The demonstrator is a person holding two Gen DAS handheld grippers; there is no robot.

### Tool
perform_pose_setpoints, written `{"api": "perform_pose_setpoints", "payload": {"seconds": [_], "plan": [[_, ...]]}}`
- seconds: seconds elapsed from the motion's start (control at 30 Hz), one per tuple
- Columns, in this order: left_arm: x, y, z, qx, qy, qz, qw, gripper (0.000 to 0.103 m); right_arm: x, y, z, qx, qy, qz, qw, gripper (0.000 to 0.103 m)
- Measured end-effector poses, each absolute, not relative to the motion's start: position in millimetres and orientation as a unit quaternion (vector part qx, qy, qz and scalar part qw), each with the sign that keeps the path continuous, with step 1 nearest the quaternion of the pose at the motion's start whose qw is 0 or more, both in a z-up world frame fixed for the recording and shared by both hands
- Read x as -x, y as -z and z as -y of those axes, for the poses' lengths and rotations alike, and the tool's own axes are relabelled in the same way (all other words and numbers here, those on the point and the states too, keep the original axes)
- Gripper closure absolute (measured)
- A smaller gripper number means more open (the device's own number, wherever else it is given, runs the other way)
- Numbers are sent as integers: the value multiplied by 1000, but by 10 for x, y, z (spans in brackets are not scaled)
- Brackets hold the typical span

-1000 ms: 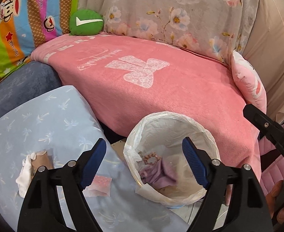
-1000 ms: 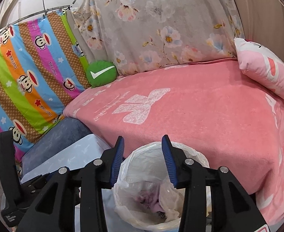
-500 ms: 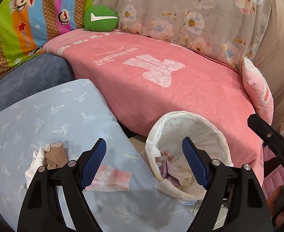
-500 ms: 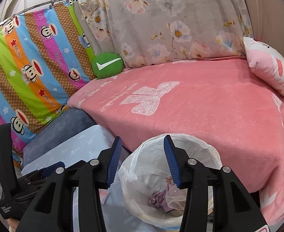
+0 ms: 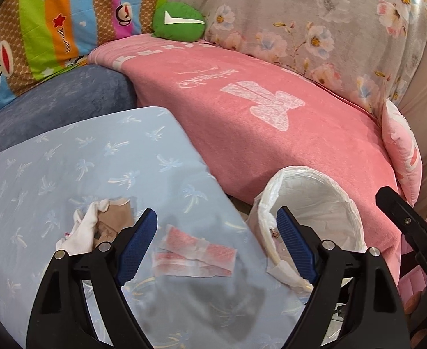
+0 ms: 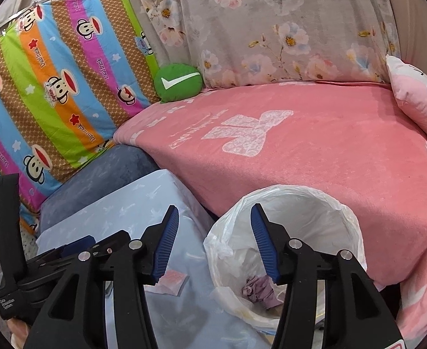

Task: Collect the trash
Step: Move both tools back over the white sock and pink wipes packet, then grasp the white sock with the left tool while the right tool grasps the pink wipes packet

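A pink-and-white wrapper [image 5: 194,254] lies flat on the light blue cushion [image 5: 97,163], and a white and tan crumpled wad [image 5: 97,226] lies to its left. My left gripper [image 5: 216,232] hovers over the wrapper, its jaws opening wide with nothing held. A bin lined with a white bag [image 5: 315,203] stands at the cushion's right edge. In the right wrist view the bin [image 6: 294,203] holds purple crumpled trash [image 6: 257,288]. My right gripper [image 6: 214,229] hangs above the bin's left rim, jaws opening and empty. The wrapper [image 6: 171,282] shows below its left finger.
A pink blanket [image 5: 257,110] covers the sofa seat behind the bin. A green round pillow [image 5: 178,21], a striped cartoon cover [image 5: 53,23], a floral cover [image 5: 315,23] and a pink pillow [image 5: 402,148] line the back. A dark blue cushion [image 5: 62,104] sits behind the light blue one.
Both grippers have shifted left, away from over the bin toward the blue cushion. The wrapper now lies between the left fingers. The right jaws have spread wider.
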State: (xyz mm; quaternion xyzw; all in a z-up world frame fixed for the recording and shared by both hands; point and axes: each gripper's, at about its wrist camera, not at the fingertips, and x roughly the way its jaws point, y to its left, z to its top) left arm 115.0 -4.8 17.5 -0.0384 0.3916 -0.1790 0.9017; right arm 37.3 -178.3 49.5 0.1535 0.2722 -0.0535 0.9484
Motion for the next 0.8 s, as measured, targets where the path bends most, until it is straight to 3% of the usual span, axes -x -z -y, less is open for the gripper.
{"api": "perform_pose_setpoints", "payload": {"seconds": [0.8], "plan": [[-1183,190,-887,77,87,-418,901,23,-617,-69,1040,-127,1,-333,934,43]]}}
